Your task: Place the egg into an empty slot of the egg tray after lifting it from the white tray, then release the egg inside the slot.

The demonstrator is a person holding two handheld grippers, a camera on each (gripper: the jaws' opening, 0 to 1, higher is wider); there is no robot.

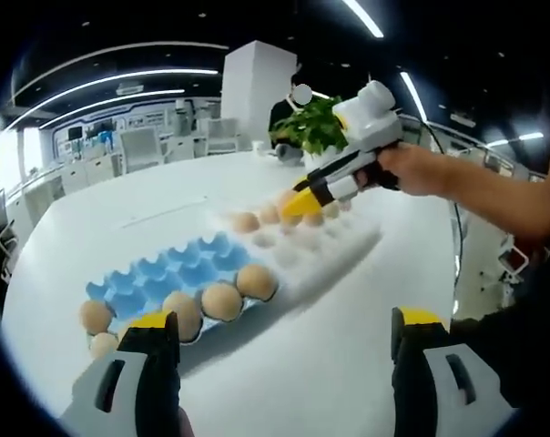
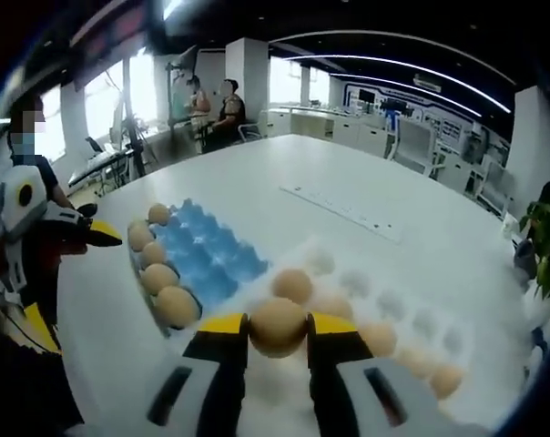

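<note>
With your right gripper (image 2: 277, 330) pinching an egg (image 2: 277, 326) over the white tray (image 2: 412, 314), carry it to the blue tray (image 2: 207, 259) at centre-left; your left gripper (image 1: 284, 350) is spread wide.

- The right gripper (image 2: 278, 339) has its yellow-tipped jaws closed on an egg (image 2: 277, 326), held low over the white tray.
- The left gripper (image 1: 284, 341) hovers at the near edge, jaws spread wide, holding nothing.

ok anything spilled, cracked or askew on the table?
Nothing stands out. The blue egg tray and white tray lie flat and side by side, their eggs seated in slots. The right gripper holds one egg between its fingers above the white tray; no cracks visible.
</note>
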